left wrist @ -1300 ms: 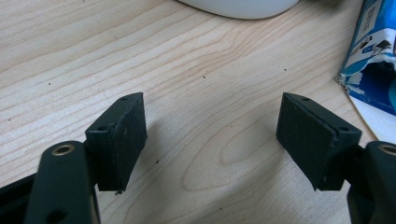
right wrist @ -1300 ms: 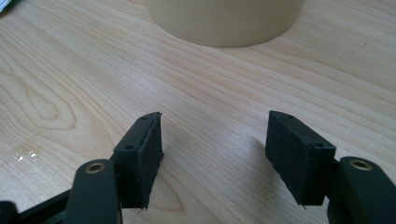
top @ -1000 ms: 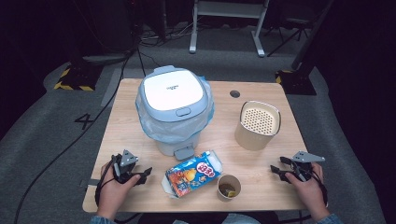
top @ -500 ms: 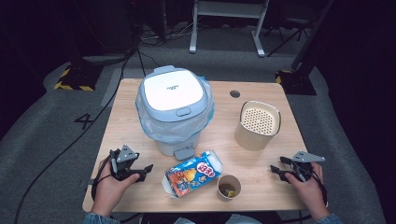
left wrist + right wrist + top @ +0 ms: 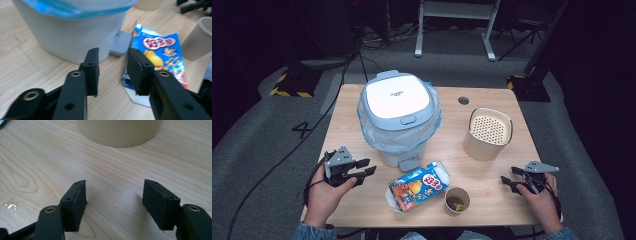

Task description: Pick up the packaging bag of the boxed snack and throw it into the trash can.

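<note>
The left gripper point(image 5: 362, 170) hovers at the table's near left edge with its jaws parted to a narrow gap and nothing between them, and it points toward the torn blue and orange snack packet point(image 5: 419, 186) that lies flat on the light wooden table point(image 5: 492, 175). In the left gripper view that snack packet point(image 5: 160, 57) sits just beyond and to the right of the jaws, its long axis running away from them, with its torn white end nearest. The grey step pedal point(image 5: 121, 43) of the pale blue-grey lidded bin point(image 5: 398, 115) touches or nearly touches the packet's far corner, so the approach seems tight on that side. A small brown paper cup point(image 5: 457, 200) stands just beside the packet's other flank. The right gripper point(image 5: 512, 181) rests well apart at the near right, jaws wide and empty, facing the cream perforated-top canister point(image 5: 487, 134). The left gripper is plainly the nearer one to the packet.
</note>
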Motion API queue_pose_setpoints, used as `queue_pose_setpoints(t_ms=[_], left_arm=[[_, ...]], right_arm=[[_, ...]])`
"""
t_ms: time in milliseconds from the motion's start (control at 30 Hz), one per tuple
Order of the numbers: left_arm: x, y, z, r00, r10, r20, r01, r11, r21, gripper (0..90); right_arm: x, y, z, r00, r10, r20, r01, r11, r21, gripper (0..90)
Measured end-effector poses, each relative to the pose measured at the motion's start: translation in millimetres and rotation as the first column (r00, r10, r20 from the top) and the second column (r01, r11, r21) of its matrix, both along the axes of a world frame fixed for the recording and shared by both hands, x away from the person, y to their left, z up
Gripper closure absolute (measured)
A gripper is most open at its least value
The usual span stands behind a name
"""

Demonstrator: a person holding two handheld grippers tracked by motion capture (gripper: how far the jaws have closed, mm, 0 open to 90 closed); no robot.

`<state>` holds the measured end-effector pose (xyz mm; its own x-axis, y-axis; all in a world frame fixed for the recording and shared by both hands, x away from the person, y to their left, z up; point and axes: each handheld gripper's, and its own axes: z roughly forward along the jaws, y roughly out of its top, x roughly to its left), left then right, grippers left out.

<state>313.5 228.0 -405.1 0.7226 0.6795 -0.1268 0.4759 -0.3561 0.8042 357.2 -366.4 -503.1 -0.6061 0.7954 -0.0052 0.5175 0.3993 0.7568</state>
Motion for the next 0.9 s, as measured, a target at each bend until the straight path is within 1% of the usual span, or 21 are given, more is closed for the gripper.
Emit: queue_pose_setpoints(t_ms=[33, 67, 100, 133, 167, 200, 233, 267, 300, 333, 367, 400, 433, 500, 567, 600, 700, 767, 833, 867, 900], left_arm=[[0.0, 0.0, 0.0, 1.0000, 0.000, 0.000, 0.000, 1.0000, 0.000, 66.6], [-0.3, -0.1, 2.6, 0.9999, -0.012, -0.002, 0.012, 0.9999, -0.005, 66.6], [-0.1, 0.3, 7.4, 0.9996, -0.028, 0.006, 0.028, 0.9996, -0.010, 69.8], [-0.1, 0.3, 7.4, 0.9996, -0.028, 0.006, 0.028, 0.9996, -0.010, 71.1], [0.4, 1.2, 10.9, 0.9990, -0.042, 0.014, 0.042, 0.9990, -0.014, 71.1], [1.1, 1.7, 16.3, 0.9976, -0.068, 0.011, 0.068, 0.9973, -0.029, 75.7], [1.1, 1.7, 16.3, 0.9976, -0.068, 0.011, 0.068, 0.9973, -0.029, 77.1], [1.7, 1.2, 23.7, 0.9959, -0.089, 0.016, 0.089, 0.9958, -0.021, 78.5], [1.9, 0.6, 27.7, 0.9949, -0.100, 0.015, 0.100, 0.9948, -0.019, 80.4], [1.9, 0.6, 27.7, 0.9949, -0.100, 0.015, 0.100, 0.9948, -0.019, 83.2], [2.3, -0.4, 32.5, 0.9931, -0.116, 0.017, 0.116, 0.9931, -0.016, 83.2], [2.7, -1.2, 39.4, 0.9924, -0.119, 0.032, 0.120, 0.9925, -0.023, 88.6], [2.7, -1.2, 39.4, 0.9924, -0.119, 0.032, 0.120, 0.9925, -0.023, 89.7], [3.4, -1.8, 48.6, 0.9904, -0.130, 0.047, 0.131, 0.9912, -0.020, 90.0], [3.9, -3.3, 55.6, 0.9873, -0.149, 0.055, 0.151, 0.9881, -0.029, 90.0], [4.3, -5.6, 61.5, 0.9858, -0.158, 0.058, 0.160, 0.9865, -0.036, 90.0], [6.1, -8.9, 69.4, 0.9838, -0.166, 0.066, 0.170, 0.9843, -0.049, 90.0], [6.7, -10.0, 72.4, 0.9832, -0.169, 0.069, 0.172, 0.9838, -0.050, 90.0], [8.4, -13.8, 81.2, 0.9800, -0.181, 0.083, 0.186, 0.9807, -0.060, 90.0], [8.4, -13.8, 81.2, 0.9800, -0.181, 0.083, 0.186, 0.9807, -0.060, 90.0], [9.1, -15.0, 84.5, 0.9780, -0.189, 0.087, 0.195, 0.9788, -0.062, 90.0]], right_arm=[[0.3, 0.1, 0.0, 1.0000, 0.000, 0.000, 0.000, 1.000, 0.000, 36.1], [0.3, 0.1, 0.0, 1.0000, 0.000, 0.000, 0.000, 1.000, 0.000, 36.1], [0.7, 0.1, 0.0, 1.0000, 0.000, 0.000, 0.000, 1.000, 0.000, 36.1], [0.7, 0.1, 0.0, 1.0000, 0.000, 0.000, 0.000, 1.000, 0.000, 36.1], [0.7, 0.1, 0.0, 1.0000, 0.000, 0.000, 0.000, 1.000, 0.000, 36.1], [0.7, 0.1, 0.0, 1.0000, 0.000, 0.000, 0.000, 1.000, -0.001, 36.1], [0.7, 0.1, 0.0, 1.0000, 0.000, 0.000, 0.000, 1.000, 0.000, 36.1], [0.8, 0.1, 0.0, 1.0000, 0.000, 0.000, 0.000, 1.000, -0.001, 36.1], [0.7, 0.1, 0.0, 1.0000, 0.000, 0.000, 0.000, 1.000, 0.000, 36.1], [0.7, 0.1, 0.0, 1.0000, 0.000, 0.000, 0.000, 1.000, 0.000, 36.1], [0.7, 0.1, 0.0, 1.0000, 0.000, 0.000, 0.000, 1.000, 0.000, 36.1], [0.7, 0.1, 0.0, 1.0000, 0.000, 0.000, 0.000, 1.000, -0.001, 36.1], [0.7, 0.1, 0.0, 1.0000, 0.000, 0.000, 0.000, 1.000, -0.001, 36.1], [0.7, 0.1, 0.0, 1.0000, 0.000, 0.001, 0.000, 1.000, -0.001, 36.1], [0.7, 0.1, 0.0, 1.0000, 0.000, 0.000, 0.000, 1.000, 0.000, 36.1], [0.7, 0.1, 0.0, 1.0000, 0.000, 0.000, 0.000, 1.000, 0.000, 36.1], [0.7, 0.1, 0.0, 1.0000, 0.000, 0.000, 0.000, 1.000, -0.001, 36.1], [0.7, 0.1, 0.0, 1.0000, 0.000, 0.001, 0.000, 1.000, -0.001, 36.1], [0.7, 0.1, 0.0, 1.0000, 0.000, 0.000, 0.000, 1.000, -0.001, 36.1], [0.7, 0.1, 0.0, 1.0000, 0.000, 0.000, 0.000, 1.000, -0.001, 36.1], [0.7, 0.1, 0.0, 1.0000, 0.000, 0.001, 0.000, 1.000, -0.001, 36.1]])
